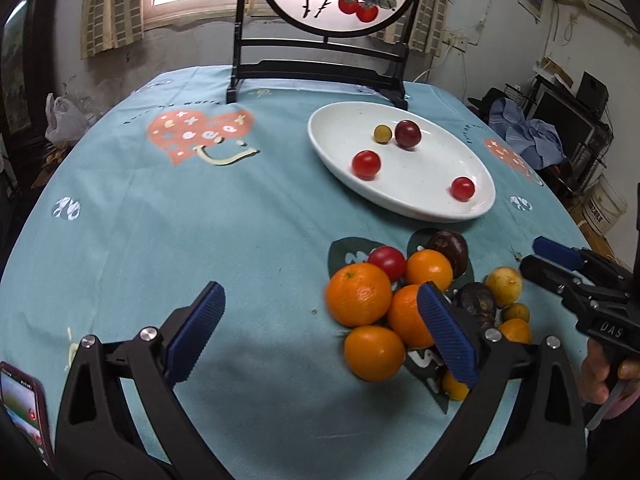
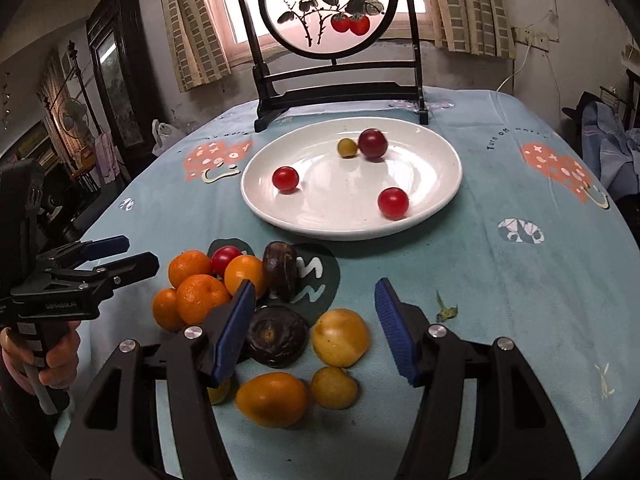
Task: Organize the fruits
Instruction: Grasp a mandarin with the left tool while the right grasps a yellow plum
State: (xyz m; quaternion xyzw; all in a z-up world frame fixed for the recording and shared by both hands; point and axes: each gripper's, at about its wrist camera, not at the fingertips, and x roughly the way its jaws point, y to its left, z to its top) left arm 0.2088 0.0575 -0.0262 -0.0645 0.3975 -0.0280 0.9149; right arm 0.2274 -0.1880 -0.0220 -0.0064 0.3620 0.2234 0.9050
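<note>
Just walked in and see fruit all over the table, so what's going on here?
A person is sorting fruit with two handheld grippers. The white plate already holds four small fruits: three red and one yellow-green. The rest lies heaped on the blue tablecloth in front of the plate: oranges, yellow fruits and dark brown ones. The left gripper and right gripper are both open and empty, above the pile.

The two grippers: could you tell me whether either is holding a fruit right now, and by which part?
Nothing is held. The left gripper is wide open over bare tablecloth, and the right gripper is open above the fruit pile, touching none.
</note>
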